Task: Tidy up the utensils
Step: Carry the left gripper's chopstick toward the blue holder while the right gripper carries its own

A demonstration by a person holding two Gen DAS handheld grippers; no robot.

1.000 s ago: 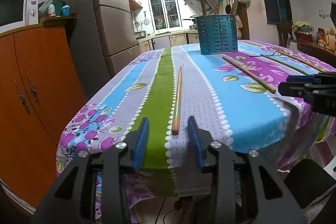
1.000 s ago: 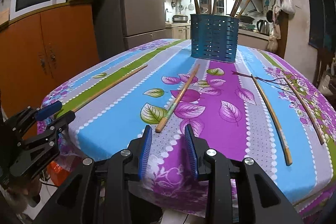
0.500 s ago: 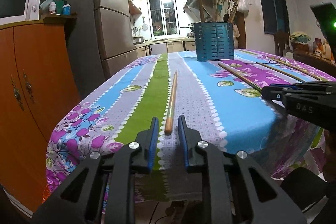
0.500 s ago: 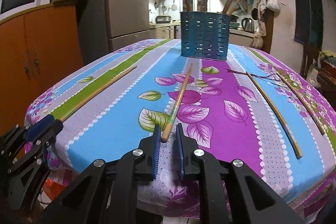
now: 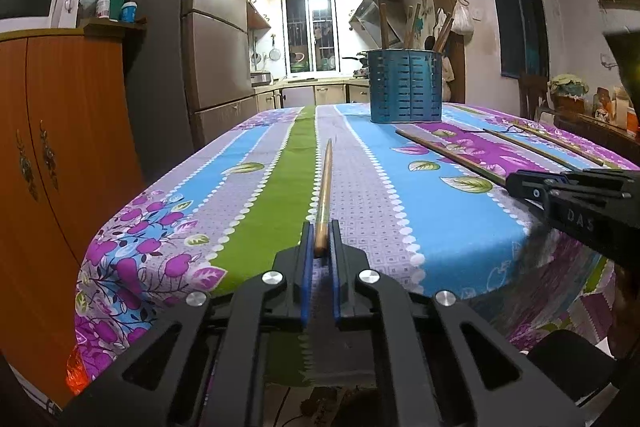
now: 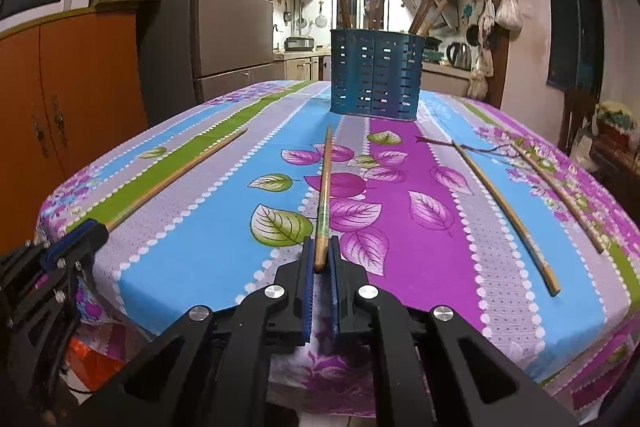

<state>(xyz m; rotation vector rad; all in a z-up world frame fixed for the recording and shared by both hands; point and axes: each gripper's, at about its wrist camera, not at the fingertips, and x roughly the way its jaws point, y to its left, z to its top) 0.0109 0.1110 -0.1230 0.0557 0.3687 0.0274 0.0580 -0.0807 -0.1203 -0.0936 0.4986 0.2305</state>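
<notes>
We hold a chopstick in each gripper at the near edge of the table. Our left gripper has its blue pads pressed together on the thick butt end of one wooden chopstick. That stick's long axis runs straight away from us along the grey stripe beside the green one, thin tip toward the far end of the table, the shaft lifted slightly at our end.

Our right gripper is likewise clamped on the butt end of a second chopstick, one with a green-tinted band near the grip. It points away from us over the purple leaves, its tip aimed at the blue slotted holder, which stands upright at the far end with several sticks already leaning in it.

Two more chopsticks lie loose on the cloth to the right: a curved one and another further right, both running lengthwise, tips away from us and angled a little leftward toward the holder.
</notes>
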